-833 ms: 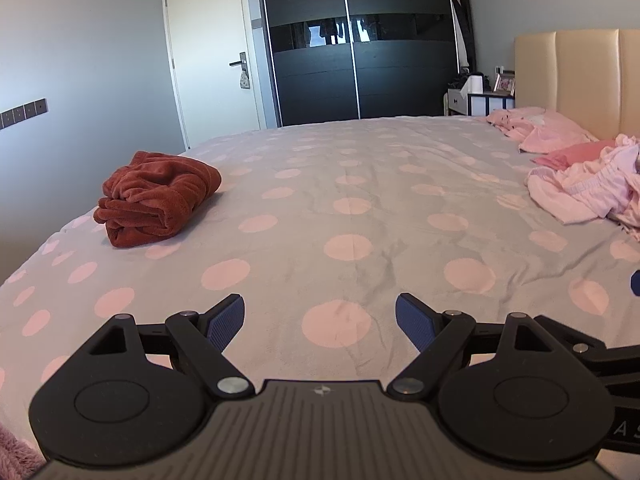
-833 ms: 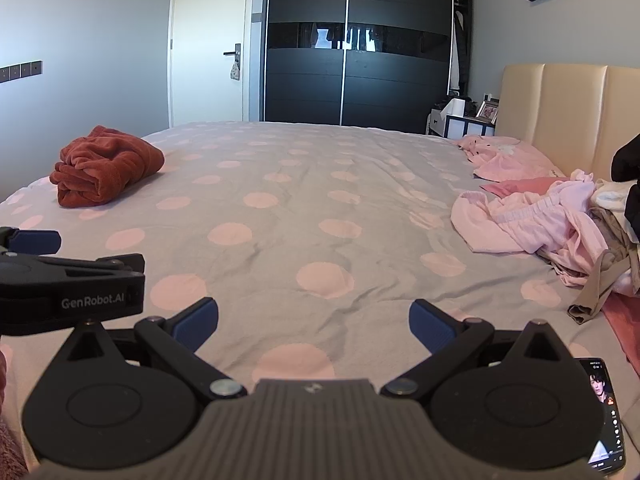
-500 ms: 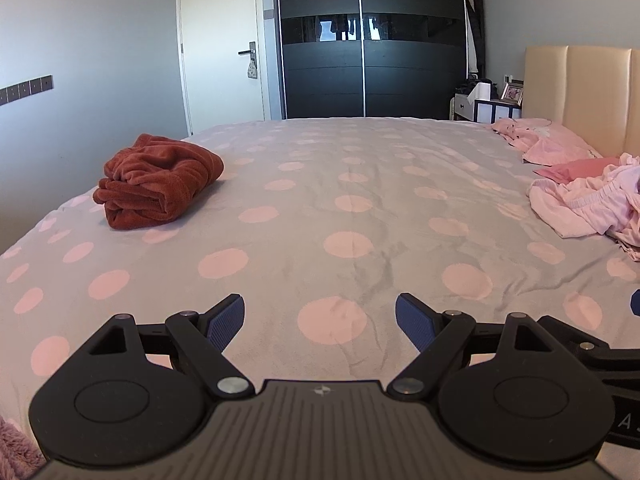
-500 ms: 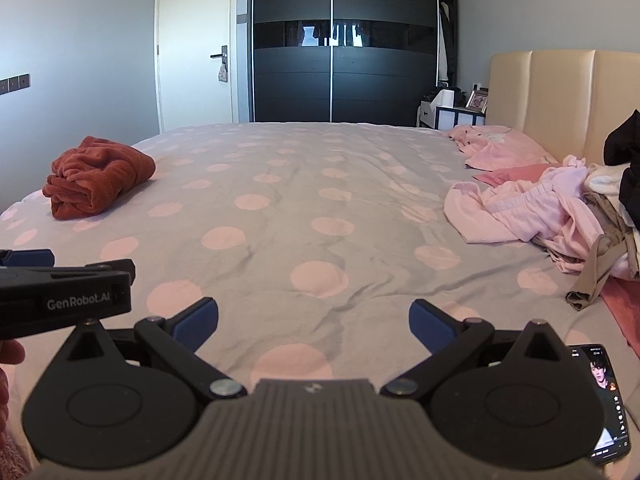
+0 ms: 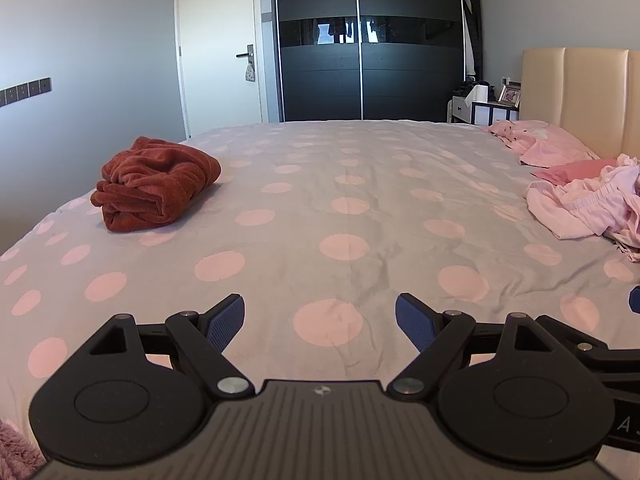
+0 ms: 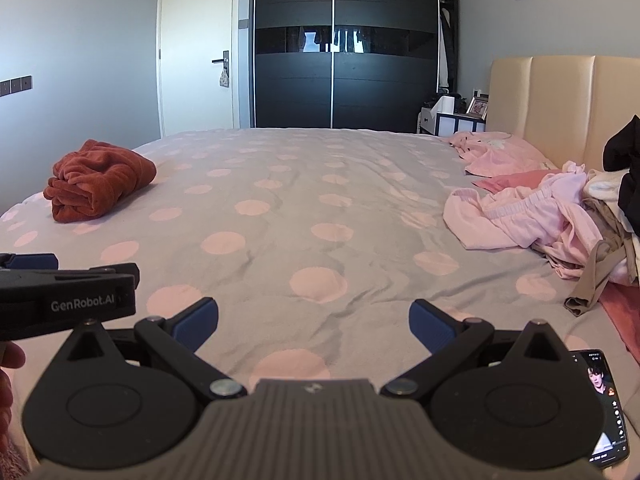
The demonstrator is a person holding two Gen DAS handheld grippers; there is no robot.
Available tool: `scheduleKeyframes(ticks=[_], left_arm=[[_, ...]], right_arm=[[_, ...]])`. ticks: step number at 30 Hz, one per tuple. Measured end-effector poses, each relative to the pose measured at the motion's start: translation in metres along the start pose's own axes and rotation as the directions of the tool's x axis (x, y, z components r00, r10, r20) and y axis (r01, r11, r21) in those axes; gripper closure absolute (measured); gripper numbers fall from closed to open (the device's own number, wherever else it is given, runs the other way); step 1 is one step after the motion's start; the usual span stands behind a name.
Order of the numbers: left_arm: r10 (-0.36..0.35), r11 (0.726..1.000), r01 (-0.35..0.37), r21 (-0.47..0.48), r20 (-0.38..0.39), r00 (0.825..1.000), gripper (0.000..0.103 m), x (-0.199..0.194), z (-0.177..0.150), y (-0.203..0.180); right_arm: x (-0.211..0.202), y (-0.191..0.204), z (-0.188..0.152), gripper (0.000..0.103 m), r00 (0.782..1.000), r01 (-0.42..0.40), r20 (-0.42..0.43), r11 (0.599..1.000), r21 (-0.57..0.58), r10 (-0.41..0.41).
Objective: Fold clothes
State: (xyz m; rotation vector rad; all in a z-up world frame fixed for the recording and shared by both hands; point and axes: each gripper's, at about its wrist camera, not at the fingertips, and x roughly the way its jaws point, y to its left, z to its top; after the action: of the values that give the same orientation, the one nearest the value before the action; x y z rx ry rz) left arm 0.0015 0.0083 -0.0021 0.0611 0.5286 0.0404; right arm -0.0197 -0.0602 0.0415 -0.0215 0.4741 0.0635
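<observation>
1. Left gripper (image 5: 320,316) jaws spread wide, nothing between the blue pads, only bedspread (image 5: 344,208) below
2. Right gripper (image 6: 314,320) same: fully apart, holding nothing, over the grey sheet with pink dots
3. Left gripper body also shows at the left edge of the right view, just beside the right one
4. Rust-red towel (image 5: 154,186), folded, sits at the far left of the bed, well apart from both grippers
5. Unfolded pink clothes pile (image 6: 532,216) lies at the right side near the headboard (image 6: 560,96), not touched
6. Phone (image 6: 604,404) with lit screen on the bed, just right of the right gripper
</observation>
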Motion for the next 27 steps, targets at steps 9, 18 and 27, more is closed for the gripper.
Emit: scheduleKeyframes(ticks=[9,18,27], left_arm=[[-0.018,1.000,0.018,0.016,0.003,1.000,0.020,0.0003,0.0009,0.0020],[-0.023,1.000,0.023,0.013,0.002,1.000,0.020,0.0003,0.0004,0.0030],[-0.025,1.000,0.025,0.012,0.001,1.000,0.020,-0.0003,-0.0002,0.0016]], right_arm=[[0.0016,-0.0007,0.0002,0.001,1.000,-0.002,-0.008,1.000,0.003,0.002],[0.0027,-0.0018,0.0000,0.001,1.000,-0.007,-0.014,1.000,0.008,0.008],[0.0022,-0.0011,-0.0014,0.001,1.000,-0.007,-0.015,1.000,0.010,0.007]])
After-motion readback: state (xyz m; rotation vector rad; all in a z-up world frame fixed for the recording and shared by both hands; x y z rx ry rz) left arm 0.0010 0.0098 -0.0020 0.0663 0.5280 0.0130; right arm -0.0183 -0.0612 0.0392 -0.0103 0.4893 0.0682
